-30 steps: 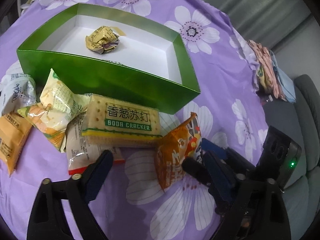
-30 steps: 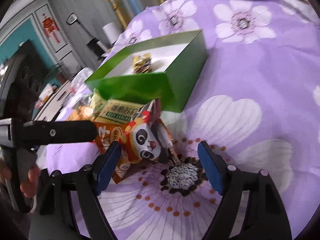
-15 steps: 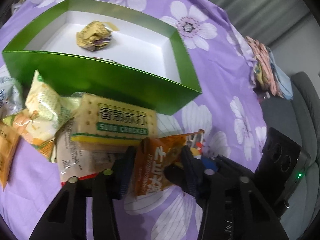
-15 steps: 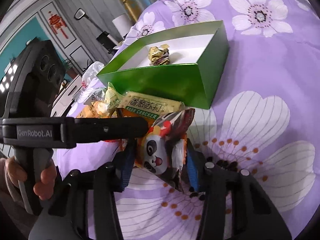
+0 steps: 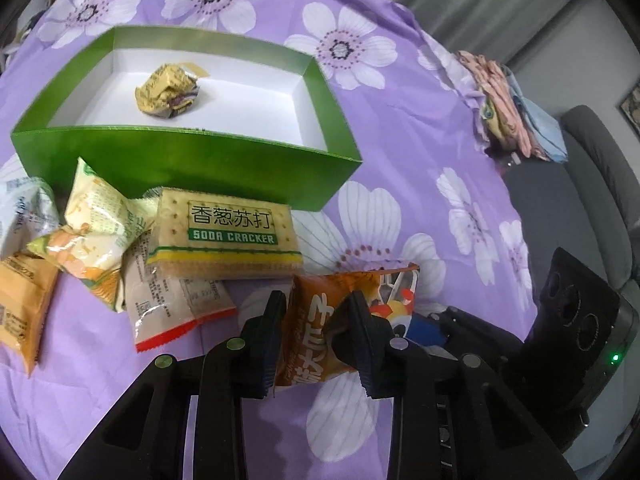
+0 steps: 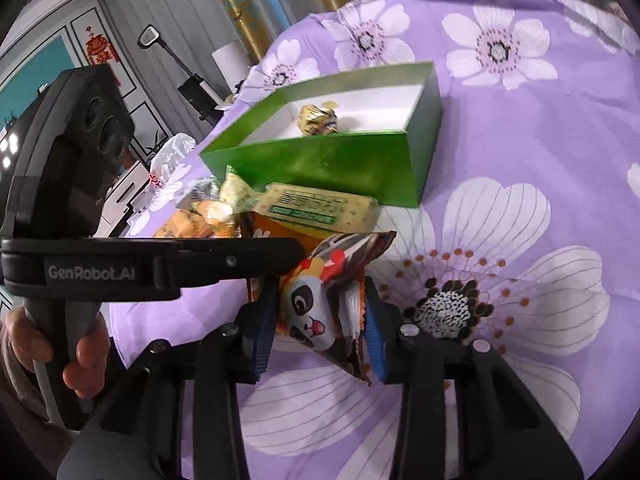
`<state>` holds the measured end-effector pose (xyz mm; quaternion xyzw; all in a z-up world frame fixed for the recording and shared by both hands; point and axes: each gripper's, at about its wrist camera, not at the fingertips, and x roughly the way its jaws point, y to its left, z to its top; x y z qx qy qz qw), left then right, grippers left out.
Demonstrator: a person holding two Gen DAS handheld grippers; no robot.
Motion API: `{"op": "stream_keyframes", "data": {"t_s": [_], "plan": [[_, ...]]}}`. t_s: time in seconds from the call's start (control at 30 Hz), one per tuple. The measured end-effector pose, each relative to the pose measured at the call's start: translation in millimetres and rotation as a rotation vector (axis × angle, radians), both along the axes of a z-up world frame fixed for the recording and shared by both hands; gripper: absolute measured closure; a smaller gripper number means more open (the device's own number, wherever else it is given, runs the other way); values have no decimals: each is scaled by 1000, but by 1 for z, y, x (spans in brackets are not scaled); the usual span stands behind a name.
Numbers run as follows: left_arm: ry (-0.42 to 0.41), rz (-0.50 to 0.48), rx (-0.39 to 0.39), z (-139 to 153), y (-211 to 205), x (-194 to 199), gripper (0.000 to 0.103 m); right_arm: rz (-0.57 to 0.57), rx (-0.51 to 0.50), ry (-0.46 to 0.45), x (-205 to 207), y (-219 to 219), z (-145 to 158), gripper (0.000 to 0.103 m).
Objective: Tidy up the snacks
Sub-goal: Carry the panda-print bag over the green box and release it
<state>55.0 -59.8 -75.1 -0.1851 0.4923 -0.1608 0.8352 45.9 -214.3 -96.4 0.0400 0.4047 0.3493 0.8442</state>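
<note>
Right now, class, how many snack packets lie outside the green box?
6, perhaps more hidden: white one far left, orange one, yellow-green one, soda crackers, clear red-edged one, and panda packet gripped by both tools.

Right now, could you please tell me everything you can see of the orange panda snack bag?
The panda bag is a small glossy foil pouch, orange with white lettering on one face and a cartoon panda on the other, with crimped, serrated end seals. It is puffed and slightly crumpled. Both grippers hold it: the left gripper and the right gripper each have their jaws shut on it from opposite sides. It sits just in front of the soda cracker pack, above the purple floral cloth; whether it touches the cloth is unclear.
</note>
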Motion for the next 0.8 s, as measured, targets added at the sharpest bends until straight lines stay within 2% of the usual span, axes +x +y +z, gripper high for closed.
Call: {"op": "stream_keyframes", "data": {"t_s": [0.27,0.5,0.63,0.8], "plan": [[-81,13,-8,32,16,-1,71,8,-4,-87,-2,16,34,65],[-160,44,-20,68,45,27,71,27,-15,-197,24,43,71,64],[-189,67,-14,76,60,48,71,34,-9,-226,48,56,81,64],[-169,76,-2,66,73,77,71,28,-2,-211,78,72,77,64]]}}
